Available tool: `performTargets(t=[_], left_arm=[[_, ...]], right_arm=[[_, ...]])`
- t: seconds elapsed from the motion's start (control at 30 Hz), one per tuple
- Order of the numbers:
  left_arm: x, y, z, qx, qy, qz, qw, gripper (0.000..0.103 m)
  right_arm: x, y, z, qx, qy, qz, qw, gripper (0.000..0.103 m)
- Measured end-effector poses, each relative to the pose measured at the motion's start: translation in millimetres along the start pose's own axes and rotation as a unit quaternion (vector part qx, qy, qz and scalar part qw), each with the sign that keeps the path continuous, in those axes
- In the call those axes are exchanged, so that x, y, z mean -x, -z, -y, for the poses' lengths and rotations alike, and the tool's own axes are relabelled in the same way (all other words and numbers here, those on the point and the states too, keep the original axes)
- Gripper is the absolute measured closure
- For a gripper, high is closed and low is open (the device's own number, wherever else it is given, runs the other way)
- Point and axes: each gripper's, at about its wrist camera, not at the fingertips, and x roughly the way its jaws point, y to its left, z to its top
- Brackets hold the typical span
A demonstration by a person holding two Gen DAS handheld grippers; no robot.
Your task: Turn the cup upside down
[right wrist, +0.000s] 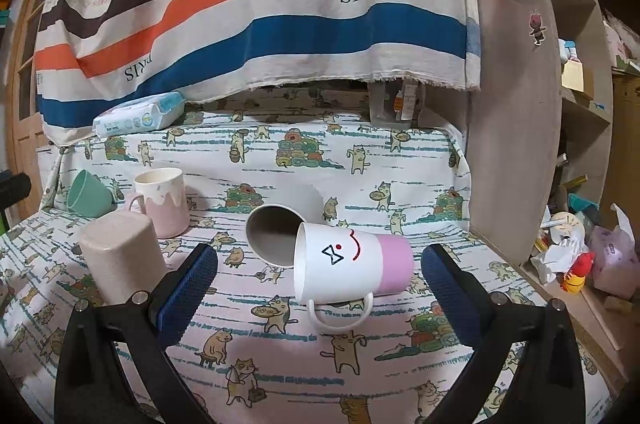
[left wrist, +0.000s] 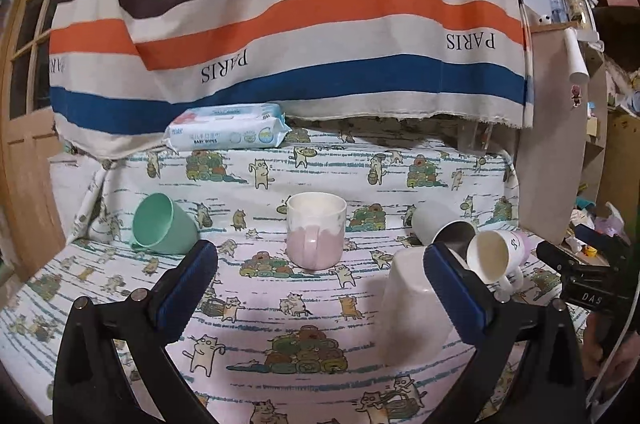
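Several cups sit on the cat-print cloth. A pink and white mug stands upright, seen also in the right wrist view. A green cup lies on its side. A beige cup stands upside down, also in the right wrist view. A grey cup and a white mug with a pink base and a face lie on their sides. My left gripper is open and empty before the pink mug. My right gripper is open around the face mug without touching it.
A pack of baby wipes lies at the back left under a hanging striped cloth. Wooden shelves with clutter stand at the right. A wooden door is at the left.
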Motion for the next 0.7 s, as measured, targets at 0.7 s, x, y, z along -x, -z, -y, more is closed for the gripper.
performTargets(t=[0.7], left_arm=[[-9, 21, -10, -0.016, -0.04, 0.007, 0.9991, 0.001]], right_arm=[[-2, -2, -51, -0.001, -0.056, -0.001, 0.998, 0.0]])
